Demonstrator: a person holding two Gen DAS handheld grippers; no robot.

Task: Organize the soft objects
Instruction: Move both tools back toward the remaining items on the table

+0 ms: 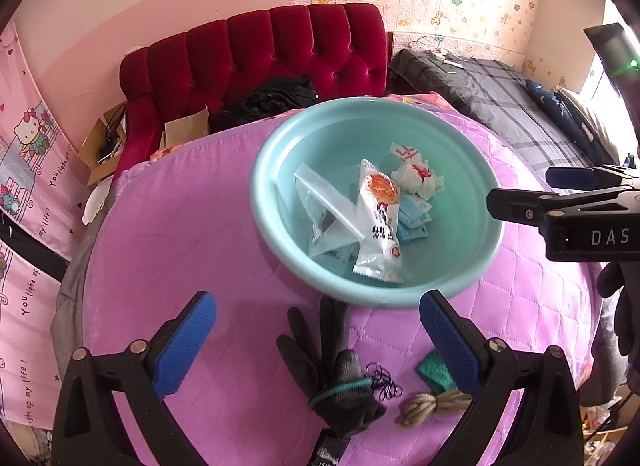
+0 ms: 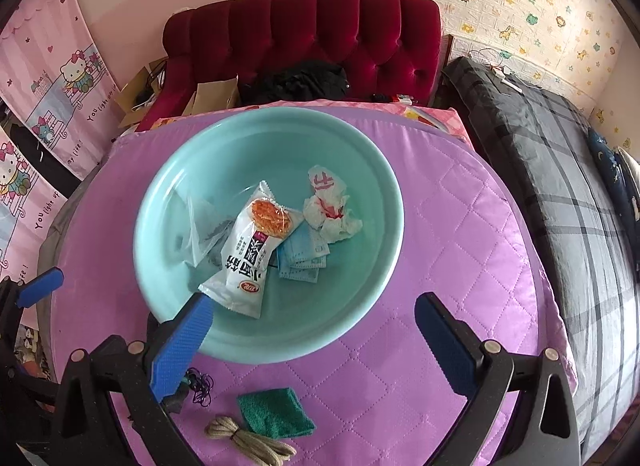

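A teal bowl (image 1: 280,169) (image 2: 192,169) sits on the purple quilted table (image 1: 192,250) (image 2: 440,225). Inside lie a white snack packet (image 1: 378,225) (image 2: 248,258), a clear plastic bag (image 1: 324,209) (image 2: 196,225), a crumpled white wrapper (image 1: 416,175) (image 2: 332,209) and a blue face mask (image 1: 414,221) (image 2: 304,258). In front of the bowl lie a black glove (image 1: 332,378), a dark hair tie (image 1: 384,382) (image 2: 202,386), a green cloth (image 1: 434,372) (image 2: 276,412) and a beige cord (image 1: 428,406) (image 2: 248,440). My left gripper (image 1: 320,338) is open above the glove. My right gripper (image 2: 316,338) (image 1: 520,189) is open over the bowl's near rim.
A red tufted sofa (image 1: 260,53) (image 2: 304,33) with black clothing and cardboard boxes stands behind the table. A grey plaid bed (image 1: 512,113) (image 2: 560,185) runs along the right. Pink cartoon curtains (image 1: 28,169) (image 2: 48,97) hang at the left.
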